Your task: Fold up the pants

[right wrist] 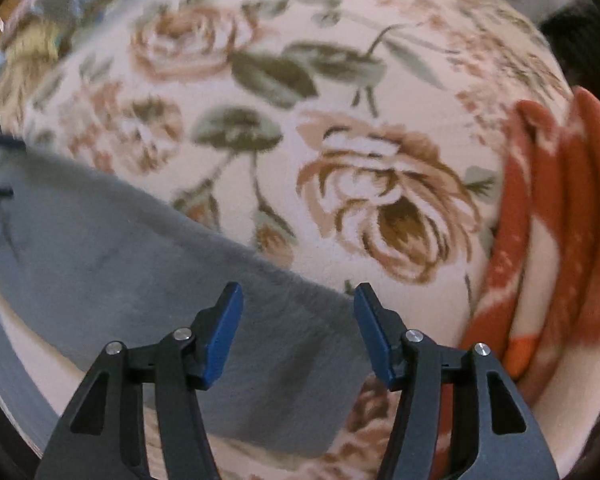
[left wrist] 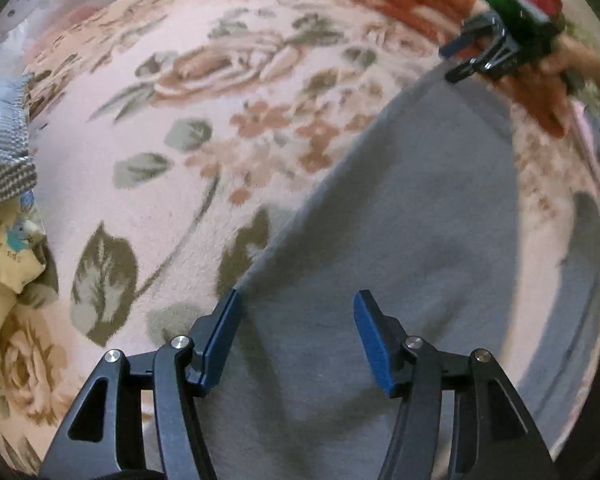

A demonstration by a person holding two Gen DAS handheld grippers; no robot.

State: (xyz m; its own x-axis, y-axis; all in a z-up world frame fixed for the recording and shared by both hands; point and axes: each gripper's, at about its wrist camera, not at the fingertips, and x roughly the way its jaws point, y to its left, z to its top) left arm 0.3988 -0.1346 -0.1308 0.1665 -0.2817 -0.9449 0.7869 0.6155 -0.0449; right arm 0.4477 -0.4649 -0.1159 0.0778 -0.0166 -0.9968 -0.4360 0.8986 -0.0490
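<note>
Grey pants (left wrist: 400, 248) lie flat on a pink floral blanket (left wrist: 172, 184). My left gripper (left wrist: 298, 300) is open and empty, just above one end of the pants, its left finger at the fabric's edge. My right gripper (right wrist: 298, 292) is open and empty over the other end of the pants (right wrist: 148, 280), near that end's corner. The right gripper also shows in the left wrist view (left wrist: 456, 62), open at the far tip of the pants.
A folded red and white blanket (right wrist: 552, 240) lies to the right of my right gripper. A grey striped cloth (left wrist: 2, 144) and a yellow printed cloth (left wrist: 4, 264) lie at the left edge of the left wrist view.
</note>
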